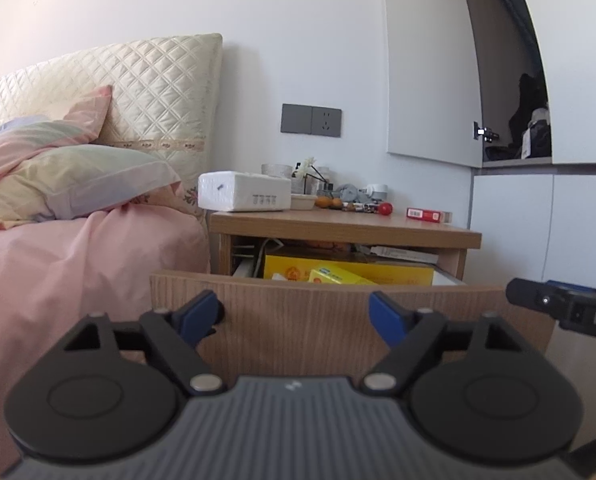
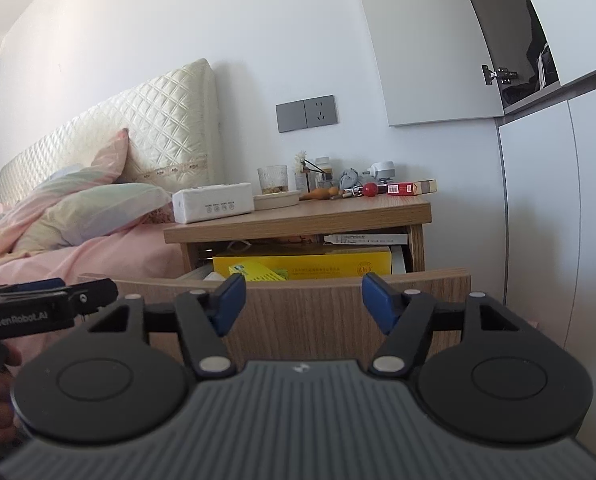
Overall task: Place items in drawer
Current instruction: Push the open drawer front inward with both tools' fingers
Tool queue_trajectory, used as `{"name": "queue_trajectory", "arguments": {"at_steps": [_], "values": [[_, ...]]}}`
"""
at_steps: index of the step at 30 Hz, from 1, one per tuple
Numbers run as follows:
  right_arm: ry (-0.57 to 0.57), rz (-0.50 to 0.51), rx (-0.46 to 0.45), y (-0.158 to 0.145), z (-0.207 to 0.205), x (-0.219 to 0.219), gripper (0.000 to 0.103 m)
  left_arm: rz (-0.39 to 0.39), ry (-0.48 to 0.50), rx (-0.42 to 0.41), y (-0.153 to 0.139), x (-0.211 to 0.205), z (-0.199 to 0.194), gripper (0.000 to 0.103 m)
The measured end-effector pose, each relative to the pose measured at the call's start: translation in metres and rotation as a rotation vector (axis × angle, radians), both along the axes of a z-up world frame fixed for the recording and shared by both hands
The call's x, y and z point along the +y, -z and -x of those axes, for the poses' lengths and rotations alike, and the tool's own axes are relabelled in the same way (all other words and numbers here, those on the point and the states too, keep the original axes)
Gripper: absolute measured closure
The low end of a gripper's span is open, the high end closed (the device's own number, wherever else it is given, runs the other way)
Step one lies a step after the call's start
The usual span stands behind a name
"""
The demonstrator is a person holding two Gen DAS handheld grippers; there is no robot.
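Observation:
The wooden nightstand's drawer [image 1: 321,304] stands pulled out, also in the right wrist view [image 2: 317,304]. Inside lie a large yellow box [image 1: 393,272] and a smaller yellow box [image 1: 337,276]. On the nightstand top [image 2: 337,210] sit a white tissue pack [image 2: 214,202], a red cigarette pack [image 2: 401,188], a red ball [image 2: 370,189] and small clutter. My left gripper [image 1: 296,318] is open and empty in front of the drawer face. My right gripper [image 2: 301,300] is open and empty beside it, on the right.
A bed with pink cover [image 1: 78,264] and pillows lies left of the nightstand. White wardrobe doors [image 2: 545,208] stand on the right, with one upper door open. A wall socket [image 1: 311,120] is above the nightstand.

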State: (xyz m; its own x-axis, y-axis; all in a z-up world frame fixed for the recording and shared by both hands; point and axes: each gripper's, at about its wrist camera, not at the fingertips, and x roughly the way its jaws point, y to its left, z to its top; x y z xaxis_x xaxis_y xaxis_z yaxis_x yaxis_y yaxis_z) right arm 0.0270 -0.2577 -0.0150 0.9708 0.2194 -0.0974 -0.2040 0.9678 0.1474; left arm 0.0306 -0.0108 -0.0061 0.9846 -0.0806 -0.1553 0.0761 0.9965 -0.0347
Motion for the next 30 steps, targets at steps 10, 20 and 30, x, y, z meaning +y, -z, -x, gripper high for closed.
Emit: {"name": "queue_trajectory", "arguments": {"at_steps": [10, 20, 30], "values": [[-0.005, -0.001, 0.022, 0.015, -0.010, 0.001, 0.066, -0.028, 0.000, -0.006, 0.009, -0.006, -0.012, 0.055], [0.003, -0.002, 0.029, 0.028, -0.015, 0.001, 0.069, -0.046, 0.012, 0.020, 0.026, -0.013, -0.025, 0.067], [0.012, 0.023, -0.012, 0.035, -0.013, 0.005, 0.070, -0.060, -0.003, 0.009, 0.036, -0.016, -0.030, 0.067]]}}
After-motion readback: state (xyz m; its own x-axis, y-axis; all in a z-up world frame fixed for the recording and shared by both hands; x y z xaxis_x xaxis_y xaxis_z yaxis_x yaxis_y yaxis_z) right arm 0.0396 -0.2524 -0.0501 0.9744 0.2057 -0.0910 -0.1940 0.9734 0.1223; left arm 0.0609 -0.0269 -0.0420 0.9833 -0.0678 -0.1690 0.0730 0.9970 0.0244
